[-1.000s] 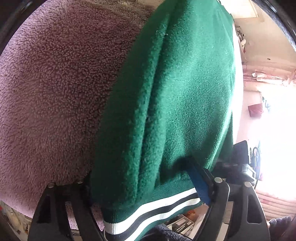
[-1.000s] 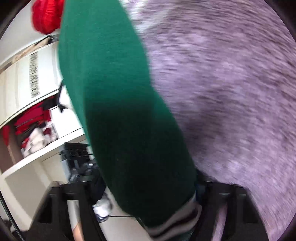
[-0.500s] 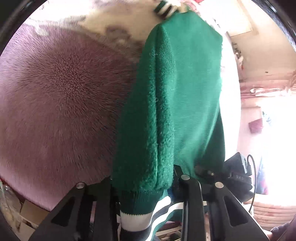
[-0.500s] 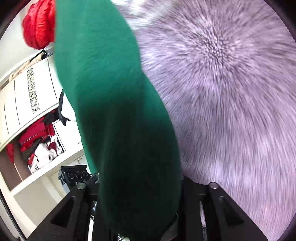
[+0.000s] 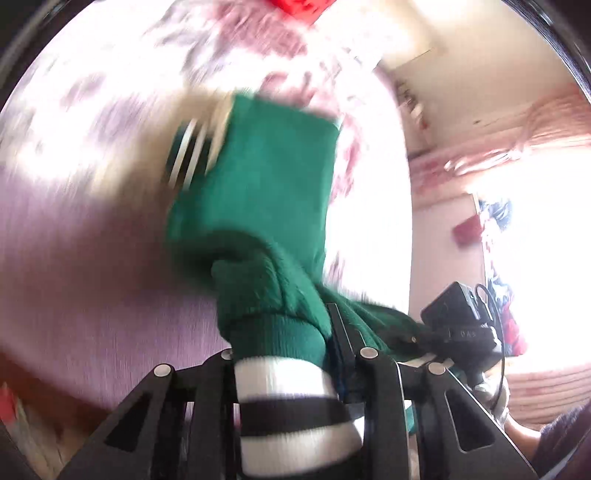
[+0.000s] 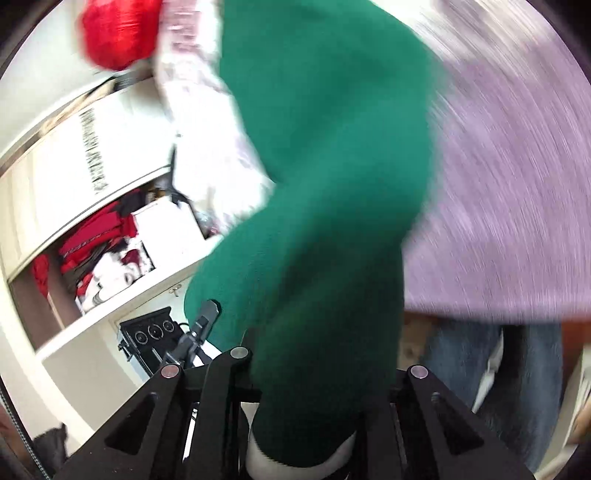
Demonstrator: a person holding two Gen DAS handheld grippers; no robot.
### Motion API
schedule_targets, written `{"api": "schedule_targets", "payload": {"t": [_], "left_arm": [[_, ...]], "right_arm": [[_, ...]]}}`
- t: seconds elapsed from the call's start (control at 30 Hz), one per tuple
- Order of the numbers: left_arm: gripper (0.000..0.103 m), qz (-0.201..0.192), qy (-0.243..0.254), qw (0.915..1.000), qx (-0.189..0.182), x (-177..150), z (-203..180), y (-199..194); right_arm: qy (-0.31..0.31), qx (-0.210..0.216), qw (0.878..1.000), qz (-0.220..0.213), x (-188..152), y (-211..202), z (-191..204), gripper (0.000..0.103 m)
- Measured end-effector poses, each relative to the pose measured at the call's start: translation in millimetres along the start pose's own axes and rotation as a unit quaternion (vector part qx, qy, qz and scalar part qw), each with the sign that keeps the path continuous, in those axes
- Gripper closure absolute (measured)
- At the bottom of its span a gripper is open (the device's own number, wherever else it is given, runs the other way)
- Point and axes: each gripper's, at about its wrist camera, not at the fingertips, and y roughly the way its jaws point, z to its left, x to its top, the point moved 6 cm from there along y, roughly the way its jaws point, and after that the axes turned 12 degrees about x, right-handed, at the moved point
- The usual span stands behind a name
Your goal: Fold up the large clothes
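Note:
A dark green fleece garment (image 5: 258,206) with a white and black striped hem (image 5: 291,398) hangs lifted above a purple fleece blanket (image 5: 74,277). My left gripper (image 5: 288,354) is shut on the hem, and the cloth bunches thickly between its fingers (image 5: 347,343). In the right wrist view the same green garment (image 6: 325,184) fills the middle. My right gripper (image 6: 317,369) is shut on it near a white hem band (image 6: 258,458). The cloth hides both pairs of pads. Both views are blurred by motion.
The purple blanket (image 6: 517,184) lies below on the right. Open wardrobe shelves (image 6: 92,258) with red and white clothes stand at the left, and a red bundle (image 6: 118,33) sits above them. A person's jeans (image 6: 461,362) show beside the blanket's edge. A bright window (image 5: 535,258) is at the right.
Both grippers have risen and carried the green garment up off the blanket. The left jaws went from wide apart to shut on the striped hem. The right jaws narrowed onto the cloth.

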Motion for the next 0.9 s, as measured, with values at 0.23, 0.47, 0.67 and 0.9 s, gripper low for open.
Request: {"api": "schedule_targets", "payload": {"t": [0.23,0.47,0.67,0.9], "left_arm": [[0.079,-0.052,0.036,0.9978,0.02,175,-14,96],[0.077,0.043,0.03,0.9962,0.069,242,17,220],[0.074,0.042,0.024,0.9982,0.035,246,6,192],[0.058,0.045,0.009,0.9988,-0.018,277,-13,179]], "right_arm": [[-0.104,-0.034,0.993,-0.051,200,37,122,0.086],[-0.035,-0.087,0.995,-0.033,344,72,104,0.085],[0.004,-0.059,0.998,0.006,359,66,95,0.077],[0.06,0.009,0.997,-0.038,358,36,117,0.065]]}}
